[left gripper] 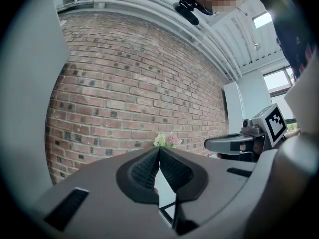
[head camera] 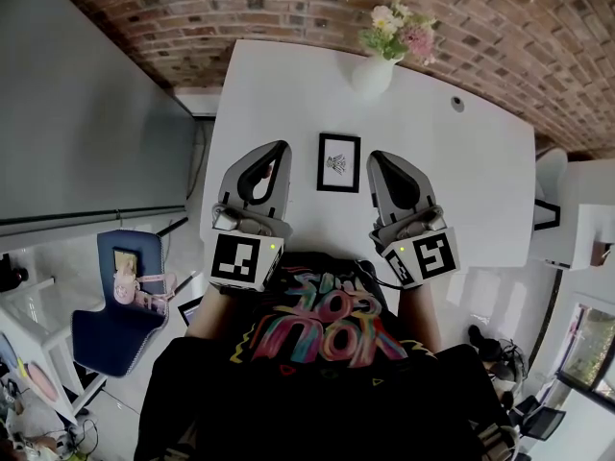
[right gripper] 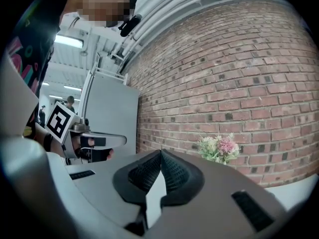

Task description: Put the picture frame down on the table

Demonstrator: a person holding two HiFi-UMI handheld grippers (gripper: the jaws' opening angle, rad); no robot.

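Note:
A small black picture frame [head camera: 338,162] with a white print appears to lie flat on the white table [head camera: 480,181], between my two grippers and apart from both. The left gripper [head camera: 282,148] is just to its left, shut with nothing in it; in the left gripper view its pads [left gripper: 149,169] meet at the tip and a corner of the frame [left gripper: 168,211] shows below them. Right of the frame, the right gripper [head camera: 377,157] is shut as well. In the right gripper view its pads [right gripper: 174,172] touch and hold nothing.
A white vase of pink and white flowers [head camera: 377,65] stands at the table's far edge by the brick wall [head camera: 288,8]. A blue chair [head camera: 120,301] stands off the table's left side. There is white furniture [head camera: 586,219] to the right.

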